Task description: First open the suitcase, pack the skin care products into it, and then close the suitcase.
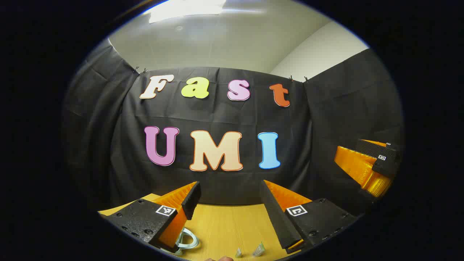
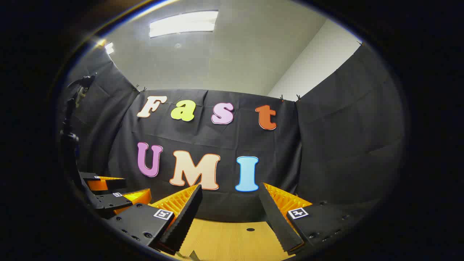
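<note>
Both grippers, left (image 1: 230,203) and right (image 2: 229,206), held fingers spread, empty, above tabletop (image 1: 228,224); blind descent risked knocking products.

The surface (image 1: 224,224) is light yellow wood with fine lines running along it. In the left gripper view, a shiny silver ring-shaped thing (image 1: 186,241) lies on it just under the left tongs (image 1: 230,197), by their left finger. Two small pale crinkly bits (image 1: 250,251) lie close together on the wood below the gap. In the right gripper view, a small dark round spot (image 2: 250,229) sits on the wood between the right tongs' (image 2: 230,203) fingers.
</note>
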